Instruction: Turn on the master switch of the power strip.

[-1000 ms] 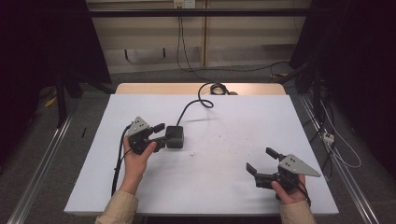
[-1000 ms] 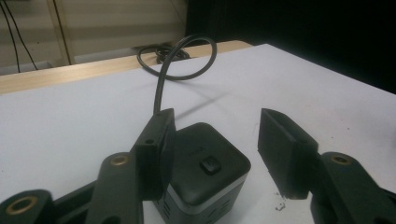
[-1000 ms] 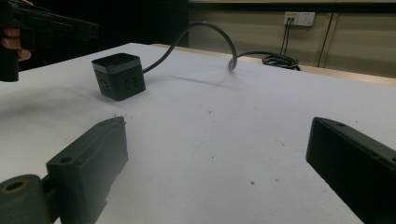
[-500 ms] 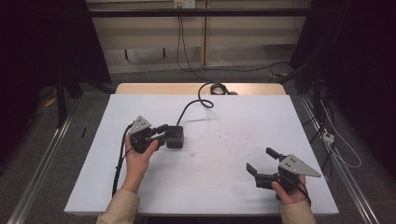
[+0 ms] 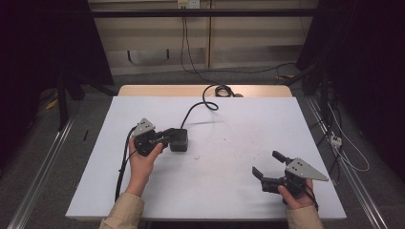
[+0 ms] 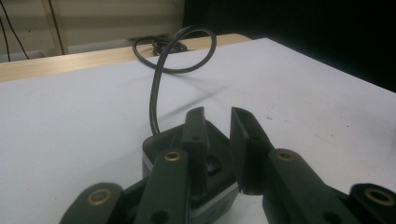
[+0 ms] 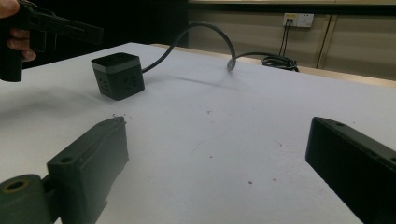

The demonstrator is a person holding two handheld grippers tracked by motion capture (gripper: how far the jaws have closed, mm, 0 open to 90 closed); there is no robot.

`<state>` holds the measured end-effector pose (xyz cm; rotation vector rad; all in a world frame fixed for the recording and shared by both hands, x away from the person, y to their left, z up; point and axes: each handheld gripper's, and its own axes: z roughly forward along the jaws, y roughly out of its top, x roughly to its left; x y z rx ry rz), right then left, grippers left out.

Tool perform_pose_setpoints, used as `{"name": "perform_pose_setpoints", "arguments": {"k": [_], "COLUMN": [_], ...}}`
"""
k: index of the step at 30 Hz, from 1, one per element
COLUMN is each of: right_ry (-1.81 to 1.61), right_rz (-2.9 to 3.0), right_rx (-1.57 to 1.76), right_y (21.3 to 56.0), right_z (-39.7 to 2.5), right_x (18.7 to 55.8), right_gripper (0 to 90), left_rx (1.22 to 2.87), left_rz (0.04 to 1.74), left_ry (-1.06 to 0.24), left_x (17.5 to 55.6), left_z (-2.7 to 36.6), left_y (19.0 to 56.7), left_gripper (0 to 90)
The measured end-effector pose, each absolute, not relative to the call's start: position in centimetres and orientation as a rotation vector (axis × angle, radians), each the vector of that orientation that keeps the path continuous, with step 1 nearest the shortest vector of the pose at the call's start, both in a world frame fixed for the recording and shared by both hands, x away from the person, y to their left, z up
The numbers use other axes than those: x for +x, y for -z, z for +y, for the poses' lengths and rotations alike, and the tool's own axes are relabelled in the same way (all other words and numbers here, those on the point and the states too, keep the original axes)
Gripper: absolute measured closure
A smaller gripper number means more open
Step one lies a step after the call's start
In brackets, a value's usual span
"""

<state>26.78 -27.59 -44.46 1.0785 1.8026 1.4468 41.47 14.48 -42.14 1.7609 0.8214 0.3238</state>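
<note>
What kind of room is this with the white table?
Probably a lab or recording room, not a home. A bare white table stands between dark curtains, cables run to wall sockets, and a person holds tongs near a black power cube.

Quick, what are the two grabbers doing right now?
Left gripper: jaws nearly shut, over the black cube, holding nothing.
Right gripper: open, holding nothing.
</note>
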Motion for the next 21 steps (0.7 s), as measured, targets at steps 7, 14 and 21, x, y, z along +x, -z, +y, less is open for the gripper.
{"name": "perform_pose_setpoints", "arguments": {"k": [7,14,21], "right_ry": [-1.447,-1.448,-1.446], "right_rz": [1.803,1.803,1.804], "right_rx": [1.077,1.076,1.075], "right_y": [44.45,44.42,44.42], "right_z": [-27.58,-27.60,-27.57], "right_x": [26.79,26.76,26.76], "right_gripper": [5.3,5.3,5.3], "left_rx": [1.762,1.765,1.768], "left_rz": [0.817,0.813,0.807], "left_ry": [-0.310,-0.310,-0.304], "left_x": [41.56,41.65,41.65], "left_z": [14.26,14.16,13.96], "left_y": [42.22,42.21,42.08], "left_gripper": [81.0,82.8,84.8]}}
